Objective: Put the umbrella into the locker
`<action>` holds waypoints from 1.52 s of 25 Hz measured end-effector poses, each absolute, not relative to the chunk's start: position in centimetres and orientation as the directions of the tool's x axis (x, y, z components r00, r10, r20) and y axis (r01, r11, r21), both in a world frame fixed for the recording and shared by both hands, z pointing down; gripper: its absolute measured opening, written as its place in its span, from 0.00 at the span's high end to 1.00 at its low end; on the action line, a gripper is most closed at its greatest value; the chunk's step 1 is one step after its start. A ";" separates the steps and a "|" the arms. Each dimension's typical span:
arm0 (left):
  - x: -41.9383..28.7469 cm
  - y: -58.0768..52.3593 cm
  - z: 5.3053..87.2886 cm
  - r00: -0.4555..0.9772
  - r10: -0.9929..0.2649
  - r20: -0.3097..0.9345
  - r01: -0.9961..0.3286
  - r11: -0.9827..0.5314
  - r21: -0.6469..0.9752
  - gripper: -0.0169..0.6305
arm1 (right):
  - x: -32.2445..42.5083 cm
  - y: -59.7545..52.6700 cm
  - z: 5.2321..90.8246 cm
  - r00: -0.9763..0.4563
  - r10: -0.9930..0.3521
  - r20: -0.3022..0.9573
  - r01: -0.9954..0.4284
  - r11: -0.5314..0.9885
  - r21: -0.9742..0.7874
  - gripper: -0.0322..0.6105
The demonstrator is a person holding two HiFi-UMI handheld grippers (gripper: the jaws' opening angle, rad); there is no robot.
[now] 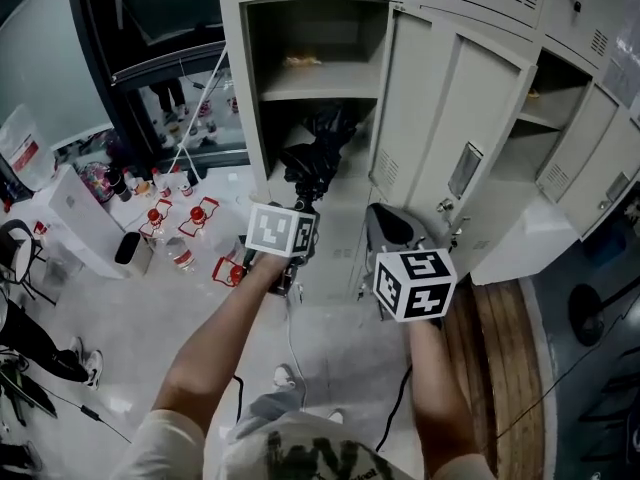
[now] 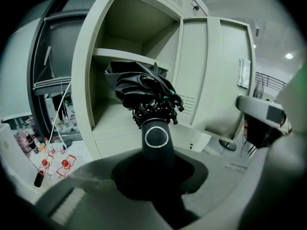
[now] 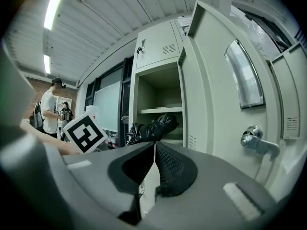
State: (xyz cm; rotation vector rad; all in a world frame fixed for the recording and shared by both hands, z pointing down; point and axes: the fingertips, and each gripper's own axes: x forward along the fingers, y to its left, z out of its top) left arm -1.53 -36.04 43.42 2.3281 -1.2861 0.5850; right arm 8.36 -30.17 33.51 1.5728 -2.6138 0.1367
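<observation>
Our left tool [image 2: 157, 164] grips the black umbrella [image 2: 142, 87] by its handle [image 2: 156, 137], the folded canopy at the mouth of the open locker [image 2: 90, 66], under the shelf [image 2: 120, 55]. Our right tool [image 3: 152, 163] is closed, empty.

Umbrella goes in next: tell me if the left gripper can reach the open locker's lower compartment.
Probably yes: the door stands aside and nothing blocks the compartment before the left gripper.

Umbrella [image 1: 318, 158] — far end in shadow
</observation>
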 end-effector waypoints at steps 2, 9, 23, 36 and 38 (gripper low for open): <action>-1.4 -37.3 43.7 0.481 -0.680 0.554 -0.861 -0.486 0.151 0.87 | 8.4 -30.9 33.7 -0.461 -0.879 0.126 -0.887 0.460 -0.034 0.95; -2.1 -41.3 44.6 0.417 -0.683 0.600 -0.887 -0.451 0.102 0.86 | 8.8 -33.0 34.2 -0.439 -0.889 0.130 -0.898 0.437 -0.052 0.95; -3.0 -46.8 45.6 0.288 -0.670 0.684 -0.875 -0.474 -0.096 0.86 | 9.0 -35.1 33.6 -0.426 -0.900 0.093 -0.904 0.419 -0.084 0.95; -3.1 -50.1 46.5 0.174 -0.618 0.766 -0.820 -0.522 -0.235 0.86 | 9.9 -35.5 33.9 -0.406 -0.910 0.085 -0.913 0.399 -0.085 0.95; -3.1 -50.2 46.9 0.162 -0.606 0.778 -0.815 -0.527 -0.241 0.85 | 9.9 -35.6 33.9 -0.405 -0.910 0.088 -0.913 0.398 -0.087 0.95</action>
